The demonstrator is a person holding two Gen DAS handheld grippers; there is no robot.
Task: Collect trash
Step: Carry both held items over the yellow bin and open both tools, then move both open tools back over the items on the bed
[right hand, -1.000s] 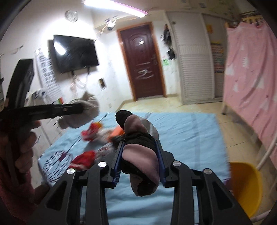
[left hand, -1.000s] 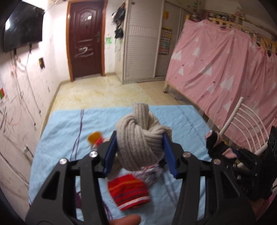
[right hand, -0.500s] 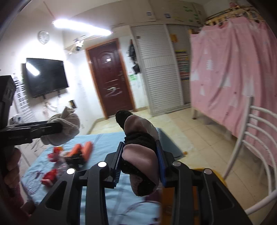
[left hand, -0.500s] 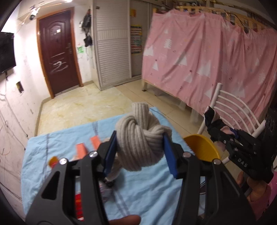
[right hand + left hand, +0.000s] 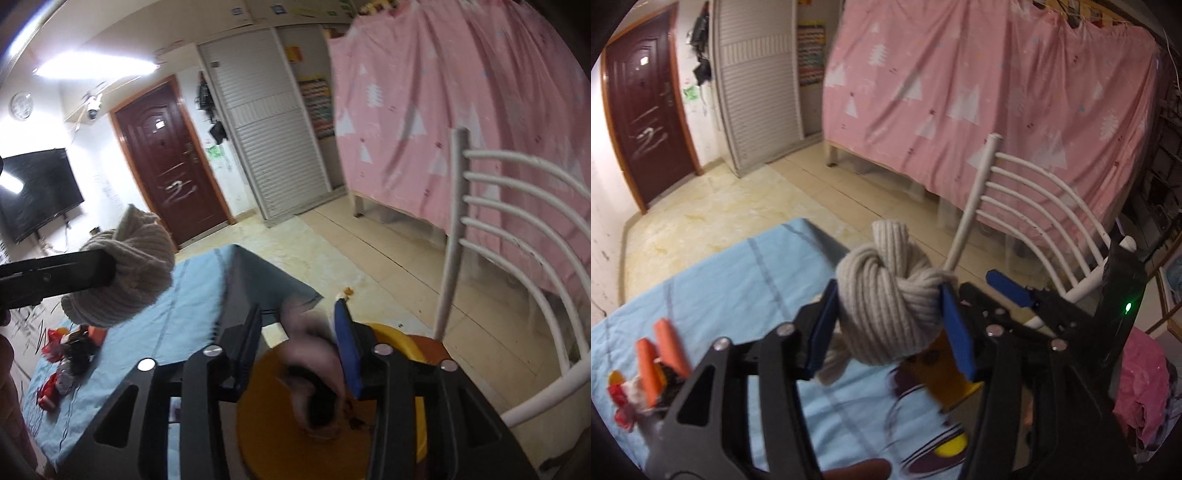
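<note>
Drop step. R tongs (image 5: pixel 299 343) lower centre, spreading over yellow bin (image 5: pixel 399 336); pink-black sock (image 5: pixel 317 373) blurred, slipping free btwn pads. L tongs (image 5: pixel 886 325) loosening but pads touching knotted grey sock (image 5: pixel 886 302), centre frame. Next: bring L over bin, release.

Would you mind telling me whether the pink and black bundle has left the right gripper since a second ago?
Yes. The opening right gripper has let the bundle slip; it is dropping, blurred, into the yellow bin beside the white chair.
</note>
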